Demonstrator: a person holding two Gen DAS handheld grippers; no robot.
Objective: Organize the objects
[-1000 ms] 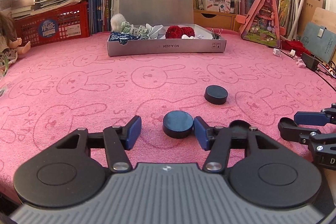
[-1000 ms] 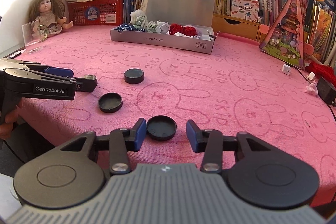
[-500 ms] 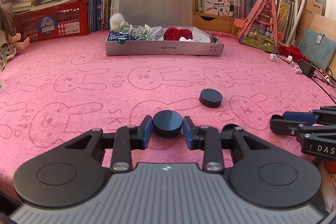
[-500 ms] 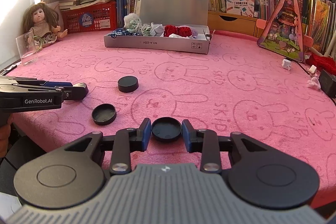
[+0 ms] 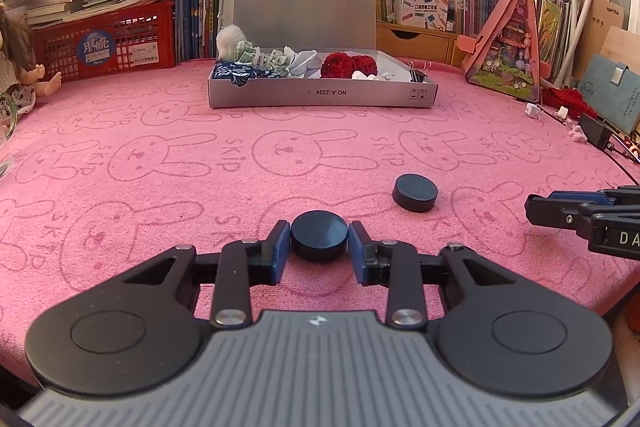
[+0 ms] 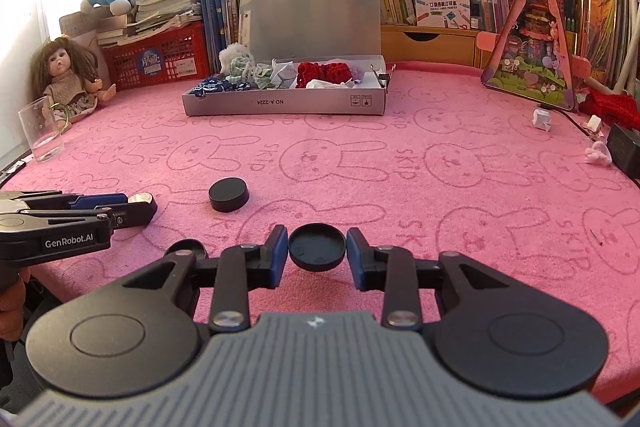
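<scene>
we have both grippers clamped, one round black piece each, at the near edge of the pink rabbit-print cloth [image 5: 160, 163]. the left gripper [image 5: 319, 242] pinches a solid black disc [image 5: 319, 235], its blue pads [image 5: 280, 247] pressing the rim on either side; its jaws have just closed onto it. the right gripper [image 6: 317, 246] grips a shallow black cap [image 6: 317, 246], hollow side up, tilted a little toward the camera and seemingly just off the cloth; its jaws have just been closing too, the cap between them.

step in hand, as we judge it: the pick-up, done on both sides, transport not begun. a third black disc [image 6: 228, 193] sits loose on the cloth, near and just beyond the left gripper's tip, and another dark round piece [image 6: 186, 247] peeks out behind the right gripper's left finger.

next move likely calls for a clean lift, keeping each piece level so it doesn't slip from the pads, then either mating cap to disc or carrying them to the grey open box [image 5: 320, 95] at the far side.

orientation: no long axis, both are round. the disc lies flat face up, axis vertical; the cap's opening faces up and slightly toward us.
</scene>
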